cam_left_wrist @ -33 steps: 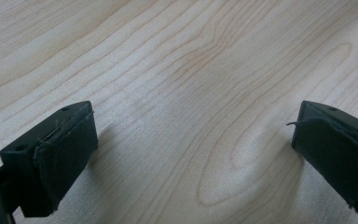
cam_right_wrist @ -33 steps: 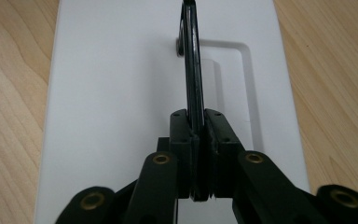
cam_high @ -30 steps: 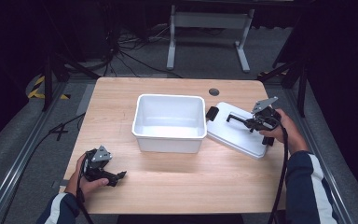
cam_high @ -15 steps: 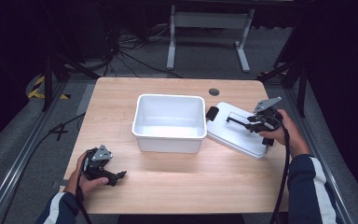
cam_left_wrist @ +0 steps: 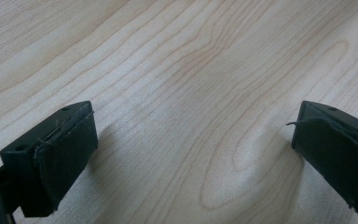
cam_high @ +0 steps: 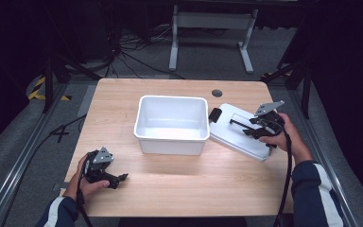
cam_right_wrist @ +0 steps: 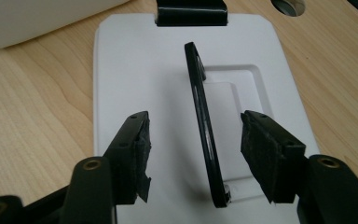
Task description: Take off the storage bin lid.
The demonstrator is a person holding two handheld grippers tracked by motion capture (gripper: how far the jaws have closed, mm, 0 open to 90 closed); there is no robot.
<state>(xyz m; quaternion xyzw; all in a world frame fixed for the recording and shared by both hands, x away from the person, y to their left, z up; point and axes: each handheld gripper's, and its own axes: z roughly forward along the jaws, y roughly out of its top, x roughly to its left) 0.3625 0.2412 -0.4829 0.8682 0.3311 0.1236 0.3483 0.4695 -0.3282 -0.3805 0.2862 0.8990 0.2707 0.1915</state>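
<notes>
White plastic lid with a thin black folding handle lies flat on the right part of the pale wooden table, just beside the white rectangular plastic tub.

Going left to right: the left gripper rests near the table's front left corner, jaws spread wide over bare wood, holding nothing. The open tub stands mid-table. The right gripper sits over the lid, its jaws having just been opening; the upright handle stands between the pads with a gap on each side, so it is released.

The lid looks light, stiff and smooth; the handle is probably the surest hold. Its far corner lies near the table's right edge, while open wood lies in front.
</notes>
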